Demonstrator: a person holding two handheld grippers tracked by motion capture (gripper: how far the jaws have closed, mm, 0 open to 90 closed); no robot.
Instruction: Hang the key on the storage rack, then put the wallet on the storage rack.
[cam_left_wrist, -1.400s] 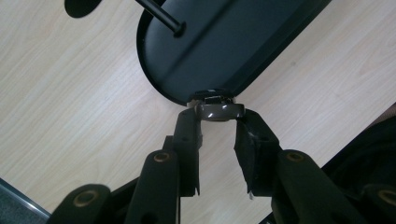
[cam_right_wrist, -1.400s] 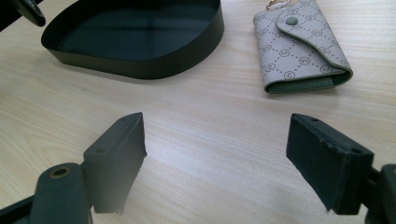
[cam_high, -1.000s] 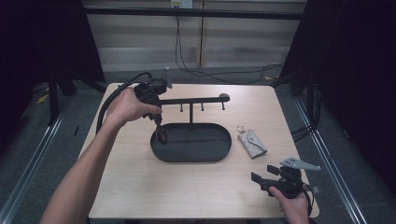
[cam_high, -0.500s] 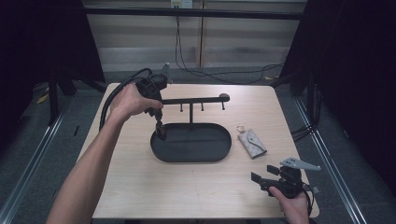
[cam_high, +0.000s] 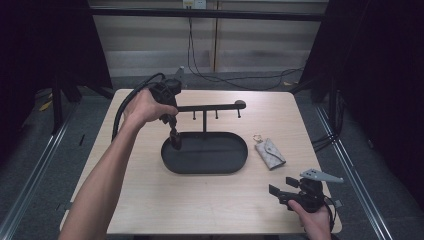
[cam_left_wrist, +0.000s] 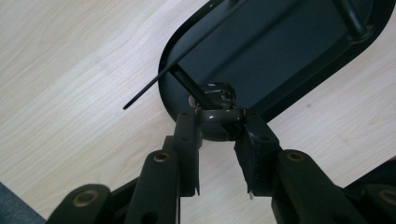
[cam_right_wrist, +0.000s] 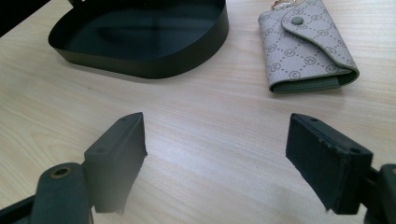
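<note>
Fingers of the left gripper (cam_left_wrist: 218, 122) clamp a small dark round piece (cam_left_wrist: 215, 122) at the left end of the black oval tray (cam_high: 227, 162), mid-table. Right gripper (cam_right_wrist: 215, 158) rests at the near right edge, fingers wide, near the patterned key pouch (cam_right_wrist: 306, 44).

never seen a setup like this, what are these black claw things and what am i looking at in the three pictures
A person holds a hand-operated two-jaw gripper in each hand. The high view looks down on a pale wooden table; each gripper view looks along one gripper's own black jaws. On the table stand a black oval metal tray with a hook bar above it and a grey patterned key pouch. The left gripper is shut on a small dark rounded object at the tray's end; what it is, I can't tell. The right gripper is open, holding nothing.
</note>
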